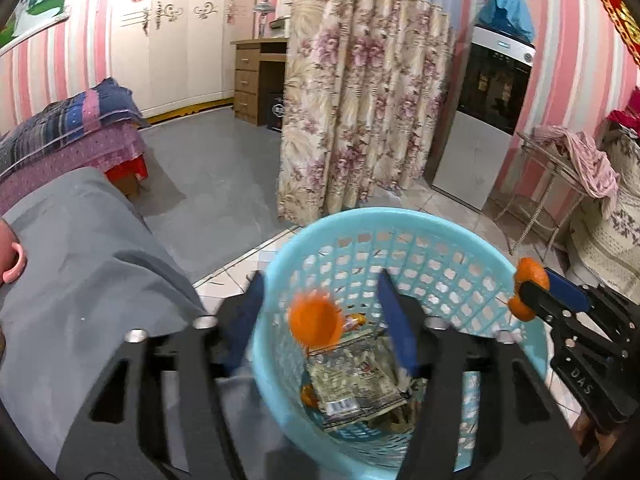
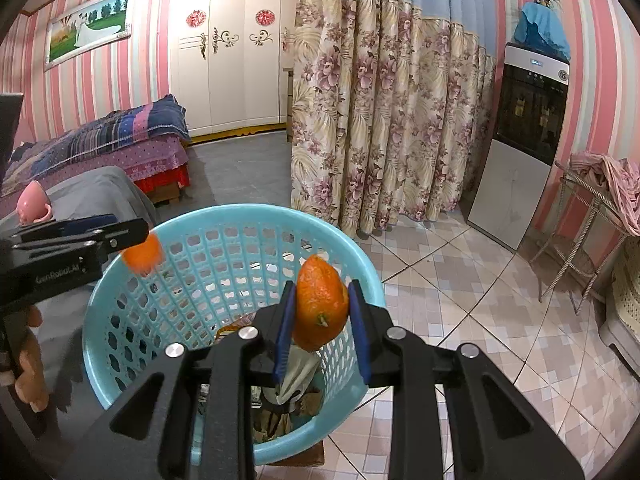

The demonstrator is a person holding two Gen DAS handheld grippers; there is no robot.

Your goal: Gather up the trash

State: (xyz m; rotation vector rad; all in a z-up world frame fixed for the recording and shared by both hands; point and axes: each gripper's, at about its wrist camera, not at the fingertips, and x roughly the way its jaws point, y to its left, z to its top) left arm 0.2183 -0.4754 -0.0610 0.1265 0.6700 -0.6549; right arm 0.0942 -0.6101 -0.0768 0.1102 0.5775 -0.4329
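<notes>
R gripper (image 2: 322,314): clamping orange peel (image 2: 321,304) betw blue pads, hanging over basket rim (image 2: 236,216).
Peel feel: prob light, soft, curled; pinching across its width is holding, squeezing harder risks tearing.
L gripper (image 1: 320,314): jaws spread wide, hovering over basket; blurred peel piece (image 1: 315,320) betw fingers, seemingly dropping.
Basket contents: wrappers (image 1: 352,384) lying at bottom.

Smooth, slightly glossy plastic lattice is seen in the blue basket (image 2: 224,240); dimpled, rough rind on the orange peel (image 2: 322,304); glossy glazing on the floor tiles (image 2: 472,300).
</notes>
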